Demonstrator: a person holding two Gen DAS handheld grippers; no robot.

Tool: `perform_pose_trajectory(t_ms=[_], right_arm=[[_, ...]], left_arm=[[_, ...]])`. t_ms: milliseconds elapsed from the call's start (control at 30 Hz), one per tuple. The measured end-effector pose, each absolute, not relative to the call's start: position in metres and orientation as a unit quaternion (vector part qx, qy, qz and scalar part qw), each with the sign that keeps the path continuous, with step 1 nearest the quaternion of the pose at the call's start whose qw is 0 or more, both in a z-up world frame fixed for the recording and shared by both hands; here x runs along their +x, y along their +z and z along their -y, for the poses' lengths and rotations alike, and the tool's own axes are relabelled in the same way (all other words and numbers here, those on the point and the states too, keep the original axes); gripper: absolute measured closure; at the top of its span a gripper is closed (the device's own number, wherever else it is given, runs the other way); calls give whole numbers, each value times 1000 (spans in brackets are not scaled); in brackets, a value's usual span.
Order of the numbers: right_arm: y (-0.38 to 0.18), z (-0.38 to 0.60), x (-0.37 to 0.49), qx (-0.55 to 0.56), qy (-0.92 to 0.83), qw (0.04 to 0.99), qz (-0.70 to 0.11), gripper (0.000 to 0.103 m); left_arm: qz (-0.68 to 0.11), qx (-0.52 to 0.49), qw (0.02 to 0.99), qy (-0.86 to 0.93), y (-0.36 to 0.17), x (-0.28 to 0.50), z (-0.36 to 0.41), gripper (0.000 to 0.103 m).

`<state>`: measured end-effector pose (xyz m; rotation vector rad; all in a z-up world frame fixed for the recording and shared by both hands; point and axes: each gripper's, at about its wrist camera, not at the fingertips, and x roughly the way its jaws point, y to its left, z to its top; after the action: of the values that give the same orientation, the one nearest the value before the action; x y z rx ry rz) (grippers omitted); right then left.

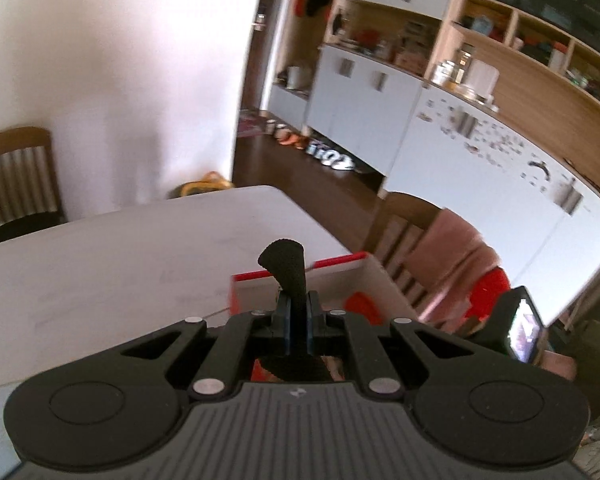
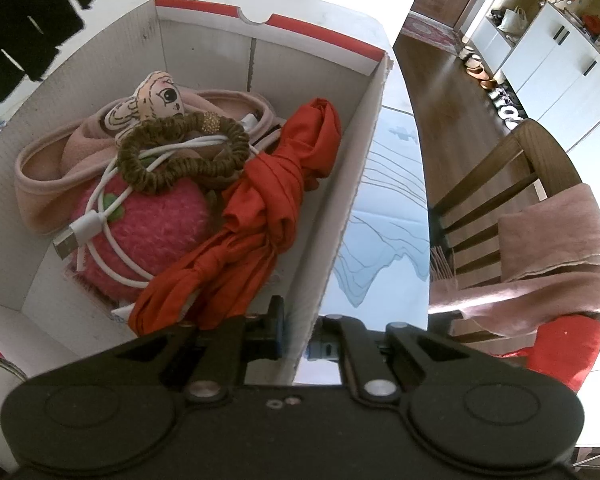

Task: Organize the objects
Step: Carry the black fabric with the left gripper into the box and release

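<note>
Corrugated cardboard box; fuzzy pink knit strawberry; matt orange cloth.

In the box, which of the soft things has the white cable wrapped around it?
The fuzzy pink strawberry toy. The white cable loops around it; the red cloth and doll are not wrapped.

White table, red-rimmed box

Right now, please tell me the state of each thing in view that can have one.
Left gripper: jaws shut on a black fabric item.
Right gripper: jaws shut on the box wall.
Box: open, no lid, partly filled.
White cable: loosely coiled, lying on the pink plush.
Scrunchie: on top of the pile.
Red cloth: bundled, knotted, inside the box.
</note>
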<state>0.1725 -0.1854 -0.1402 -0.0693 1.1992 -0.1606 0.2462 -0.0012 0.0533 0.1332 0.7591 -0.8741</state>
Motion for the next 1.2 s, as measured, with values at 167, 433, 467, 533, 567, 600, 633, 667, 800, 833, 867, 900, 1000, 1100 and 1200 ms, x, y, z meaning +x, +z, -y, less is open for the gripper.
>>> perform_pose_trajectory(t_ms=[167, 433, 467, 533, 567, 600, 633, 667, 800, 833, 867, 900, 1000, 1100, 1200], right_arm=[[-141, 186, 173, -32, -75, 823, -563, 96], [-141, 186, 172, -30, -74, 823, -562, 96], [-141, 186, 172, -29, -74, 823, -562, 96], [-141, 186, 172, -29, -74, 824, -561, 96], [-141, 186, 172, -29, -74, 824, -561, 96], [-141, 186, 173, -28, -74, 824, -561, 96], [-141, 186, 172, -27, -74, 824, -561, 96], [-141, 186, 173, -27, -74, 824, -561, 96], [-141, 186, 172, -26, -74, 825, -560, 96], [-141, 186, 172, -25, -74, 825, -560, 96], [-141, 186, 172, -25, -73, 825, -560, 96], [-141, 186, 172, -25, -73, 825, -560, 96], [-141, 187, 172, -24, -73, 825, -560, 96], [-141, 187, 172, -24, -73, 825, -560, 96], [-141, 187, 172, -24, -73, 825, -560, 97]], left_arm=[[-357, 76, 816, -447, 50, 236, 32, 97], [-366, 84, 794, -478, 31, 230, 77, 97], [-365, 86, 794, -479, 28, 231, 83, 97], [-374, 80, 790, -480, 21, 232, 88, 97], [-379, 77, 785, -483, 17, 233, 91, 97], [-382, 76, 784, -484, 14, 234, 93, 97], [-386, 76, 782, -484, 11, 234, 96, 97], [-390, 75, 778, -487, 7, 234, 101, 97], [-402, 88, 776, -478, -12, 239, 110, 97], [-409, 89, 775, -473, -17, 242, 111, 97], [-415, 93, 776, -465, -24, 246, 112, 97], [-421, 99, 777, -457, -31, 249, 112, 97], [-439, 115, 775, -441, -48, 255, 111, 97], [-448, 130, 774, -428, -60, 258, 109, 97], [-455, 141, 774, -417, -69, 262, 105, 97]])
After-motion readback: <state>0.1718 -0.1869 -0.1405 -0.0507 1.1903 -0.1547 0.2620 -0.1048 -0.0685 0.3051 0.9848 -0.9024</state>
